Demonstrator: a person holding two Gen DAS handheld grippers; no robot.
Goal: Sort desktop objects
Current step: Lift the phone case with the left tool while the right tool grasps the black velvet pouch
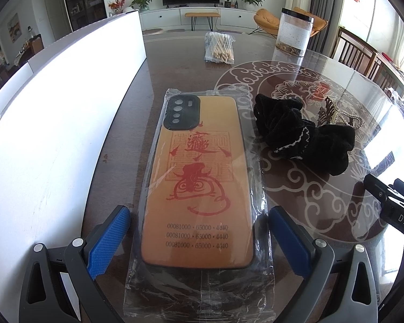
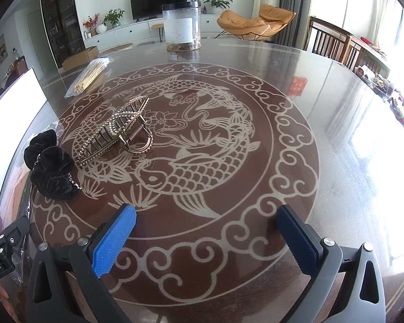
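Note:
An orange phone case (image 1: 199, 177) with red print, wrapped in clear plastic, lies on the dark table. My left gripper (image 1: 199, 239) is open, its blue fingers on either side of the case's near end, not closed on it. A black velvet scrunchie (image 1: 304, 132) lies right of the case; it also shows in the right wrist view (image 2: 51, 172). A gold pearl hair claw (image 2: 115, 129) lies on the fish pattern, beyond the scrunchie. My right gripper (image 2: 207, 237) is open and empty above the table's pattern.
A white box (image 1: 54, 123) stands along the left of the case. A bag of cotton swabs (image 1: 219, 47) and a clear jar (image 2: 181, 28) sit farther back. Chairs (image 2: 334, 43) stand beyond the table's right edge.

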